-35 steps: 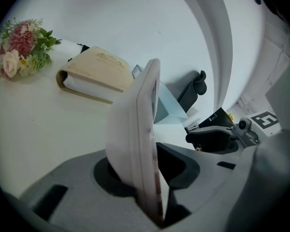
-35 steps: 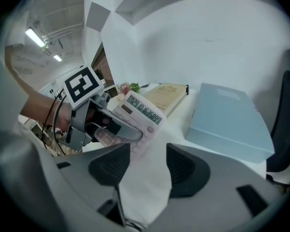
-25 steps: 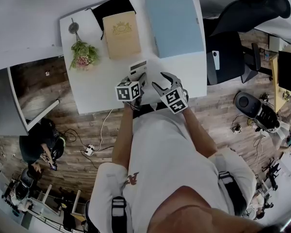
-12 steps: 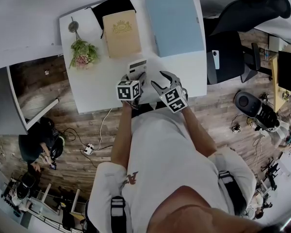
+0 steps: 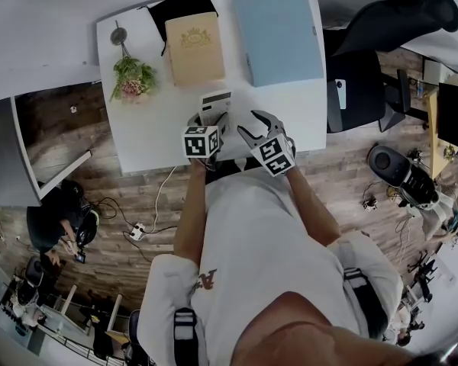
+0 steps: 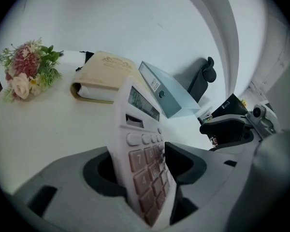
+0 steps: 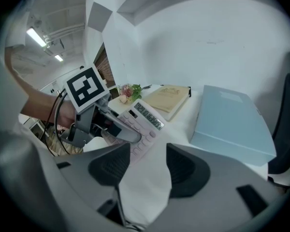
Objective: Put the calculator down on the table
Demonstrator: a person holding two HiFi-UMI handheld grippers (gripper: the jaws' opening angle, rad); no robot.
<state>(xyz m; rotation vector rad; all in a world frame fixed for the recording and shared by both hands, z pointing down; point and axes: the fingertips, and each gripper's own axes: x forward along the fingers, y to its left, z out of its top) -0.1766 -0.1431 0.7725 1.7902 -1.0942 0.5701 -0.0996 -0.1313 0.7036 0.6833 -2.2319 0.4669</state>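
Your head view looks steeply down on the whole white desk [image 5: 145, 136]. A sprig of flowers [image 5: 133, 78] lies at its left, a tan book [image 5: 193, 49] rests partly on a black pouch [image 5: 175, 6], a pale blue binder [image 5: 278, 36] lies to the right, and a black office chair [image 5: 389, 14] stands past the desk's right edge. Both tongs reach over the near edge side by side, but their jaws are too small to read from here. The left gripper view fills that in. The left tongs [image 6: 144, 167] have the calculator [image 6: 137, 124] between their jaws, tilted on edge with keys and display facing right. The jaws are opening, the right pad looks just clear of the keys, and the calculator's back leans by the left pad. Only the right gripper view shows this from the side: the calculator sits low over the desk near its front middle, in front of the book, with one finger [image 7: 118, 132] of the left tongs across its keys. You cannot tell whether its far end rests on the desk. The right tongs [image 7: 146, 166] stand wide apart just beside the left tongs and hold nothing.
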